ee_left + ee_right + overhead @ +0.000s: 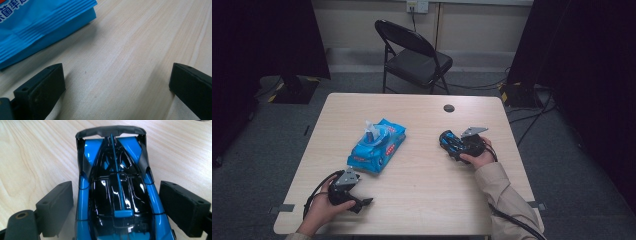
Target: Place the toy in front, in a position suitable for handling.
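- Presently, the toy car is seen on the desk, right of the wipes pack, between the spread jaws of the right tool; neither pad appears pressed against it yet.
- Both pads are best centred on the flanks before closing.
- The left tool is held wide apart, empty, beside the pack.
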### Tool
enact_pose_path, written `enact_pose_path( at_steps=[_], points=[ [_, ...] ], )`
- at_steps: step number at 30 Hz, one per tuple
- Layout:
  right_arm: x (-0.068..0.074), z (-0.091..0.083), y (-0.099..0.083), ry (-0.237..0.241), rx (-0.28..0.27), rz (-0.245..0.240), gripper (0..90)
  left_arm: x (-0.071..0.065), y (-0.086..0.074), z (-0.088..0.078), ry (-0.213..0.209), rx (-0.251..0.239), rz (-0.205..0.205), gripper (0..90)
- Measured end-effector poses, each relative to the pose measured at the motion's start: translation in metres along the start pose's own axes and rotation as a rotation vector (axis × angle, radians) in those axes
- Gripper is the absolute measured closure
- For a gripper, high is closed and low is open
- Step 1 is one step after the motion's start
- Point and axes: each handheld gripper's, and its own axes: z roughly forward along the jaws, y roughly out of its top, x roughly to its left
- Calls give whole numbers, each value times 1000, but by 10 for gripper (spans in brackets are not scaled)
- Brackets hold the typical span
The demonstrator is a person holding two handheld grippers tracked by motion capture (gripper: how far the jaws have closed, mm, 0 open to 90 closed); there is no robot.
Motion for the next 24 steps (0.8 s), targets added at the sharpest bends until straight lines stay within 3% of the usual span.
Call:
enact_pose_path(
  at_steps=[2, 5, 9, 16, 24],
  points=[
    [0, 1, 0, -2, 19, 0, 154, 0, 0, 0, 1, 0, 1, 0],
    [-1, -1, -1, -4, 1, -1, 236, 0, 0, 0, 0, 0, 0, 0],
    [0, -1, 0, -2, 7, 2, 259, 0, 0, 0, 0, 0, 0, 0],
    [2, -3, 2, -17, 30, 15, 261, 0, 0, 0, 0, 0, 0, 0],
    [6, -8, 2, -39, 37, -4, 262, 0, 0, 0, 0, 0, 0, 0]
  ],
)
